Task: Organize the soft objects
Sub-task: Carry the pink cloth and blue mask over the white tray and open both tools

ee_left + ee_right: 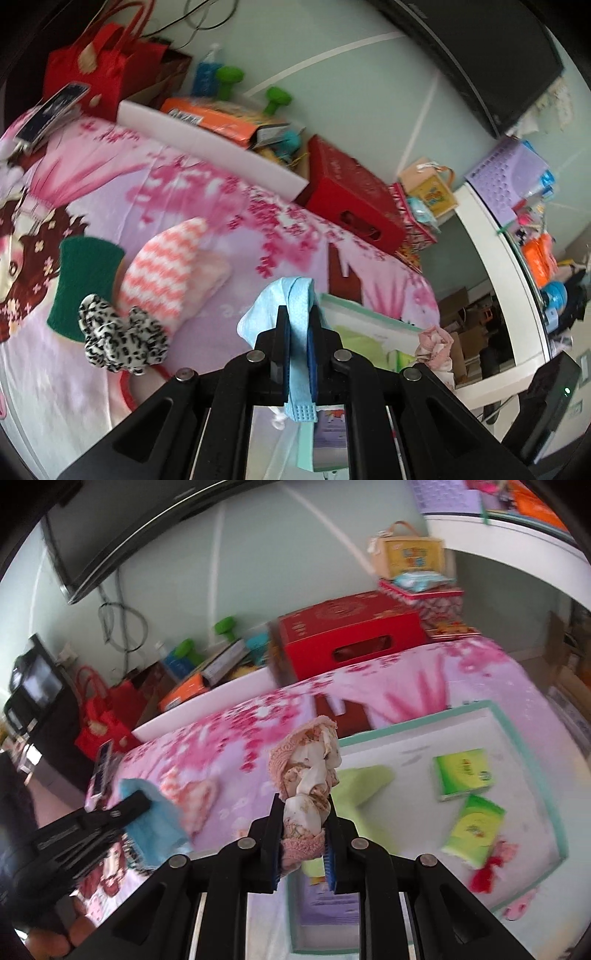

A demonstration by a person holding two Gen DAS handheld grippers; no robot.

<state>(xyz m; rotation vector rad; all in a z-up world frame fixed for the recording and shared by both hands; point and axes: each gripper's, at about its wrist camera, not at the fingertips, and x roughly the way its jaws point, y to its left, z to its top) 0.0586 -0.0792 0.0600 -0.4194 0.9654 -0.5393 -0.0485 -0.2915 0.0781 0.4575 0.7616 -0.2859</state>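
Pink scrunchie (308, 775) stands upright, long axis along the fingers, pinched in the right hand-held gripper (303, 834) above a pink floral bed (229, 731). Just beyond lies a teal-rimmed tray (524, 723). Left hand-held gripper (299, 332) pinches a blue cloth (291, 314), draped lengthwise.

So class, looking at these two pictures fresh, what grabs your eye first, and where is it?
Each claw pinches cloth: the left claw a light blue cloth, the right claw a pink floral bundle. Behind them spreads the pink blossom bedsheet, with a red box at its far edge.
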